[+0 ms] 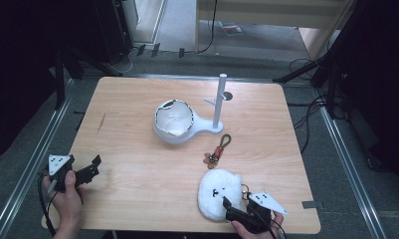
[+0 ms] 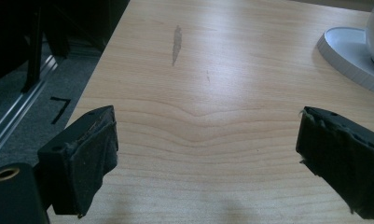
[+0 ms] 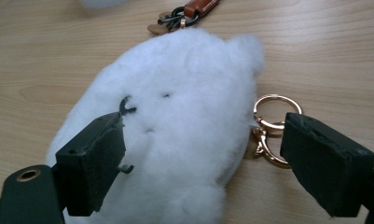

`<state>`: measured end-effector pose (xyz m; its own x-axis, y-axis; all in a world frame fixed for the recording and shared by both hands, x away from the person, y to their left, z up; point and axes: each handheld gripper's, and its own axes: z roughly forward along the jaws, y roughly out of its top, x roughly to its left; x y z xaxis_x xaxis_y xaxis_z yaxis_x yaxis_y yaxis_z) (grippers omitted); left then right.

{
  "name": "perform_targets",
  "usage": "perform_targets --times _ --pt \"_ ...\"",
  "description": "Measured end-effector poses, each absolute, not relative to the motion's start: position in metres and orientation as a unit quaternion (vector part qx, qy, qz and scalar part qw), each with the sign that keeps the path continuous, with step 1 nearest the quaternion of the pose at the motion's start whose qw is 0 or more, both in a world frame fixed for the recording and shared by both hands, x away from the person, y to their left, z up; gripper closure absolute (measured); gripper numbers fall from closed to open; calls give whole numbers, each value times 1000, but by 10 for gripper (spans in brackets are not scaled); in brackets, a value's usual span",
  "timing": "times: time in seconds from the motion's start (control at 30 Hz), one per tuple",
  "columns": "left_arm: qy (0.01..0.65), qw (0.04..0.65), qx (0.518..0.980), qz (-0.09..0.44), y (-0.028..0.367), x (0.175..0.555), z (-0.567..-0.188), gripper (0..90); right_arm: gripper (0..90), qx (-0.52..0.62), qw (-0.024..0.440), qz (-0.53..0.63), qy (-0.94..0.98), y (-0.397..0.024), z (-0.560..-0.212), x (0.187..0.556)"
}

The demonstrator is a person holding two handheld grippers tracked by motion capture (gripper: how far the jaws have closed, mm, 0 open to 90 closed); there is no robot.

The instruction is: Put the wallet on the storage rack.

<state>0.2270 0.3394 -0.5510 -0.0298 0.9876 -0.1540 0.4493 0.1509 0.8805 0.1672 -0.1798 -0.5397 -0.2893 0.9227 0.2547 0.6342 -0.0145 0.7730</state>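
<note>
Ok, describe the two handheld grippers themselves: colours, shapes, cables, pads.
Both are black two-jaw tools. The left gripper carries a grey three-cornered plate with small dark dots on top, and a dark cable trails from it past the hand. The right gripper has the same kind of plate. In the gripper views each jaw is a blocky black piece faced with a dark, rough, worn-looking pad, with a brass-coloured hole at lower left.

A white bowl-shaped holder with an upright post is seen mid-table; a brown leather key strap is laid near it on the light wooden table.
</note>
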Motion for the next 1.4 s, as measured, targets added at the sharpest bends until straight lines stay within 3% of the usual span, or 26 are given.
perform_targets --times 0.53,0.63,0.67,0.77,0.8,0.83,0.87,0.97,1.4 --pt "637 410 565 327 339 227 -551 63 228 575 178 391 696 -163 -551 168" --pt "638 409 565 327 339 226 -551 65 285 566 200 382 703 -158 -553 165" --pt "637 409 565 328 339 226 -551 65 395 561 204 387 703 -156 -554 163" --pt "638 409 565 327 339 226 -551 65 441 559 206 387 704 -154 -554 161" --pt "638 408 566 327 339 226 -551 65 547 554 198 397 704 -154 -554 162" --pt "638 408 565 327 339 226 -551 65 547 554 198 397 704 -154 -554 162" --pt "638 408 565 327 339 227 -551 65 627 553 182 408 703 -158 -554 164" --pt "639 410 563 327 339 227 -551 65 749 559 159 421 696 -165 -553 169" --pt "639 409 564 326 339 227 -551 65 803 546 137 474 677 -171 -519 171"
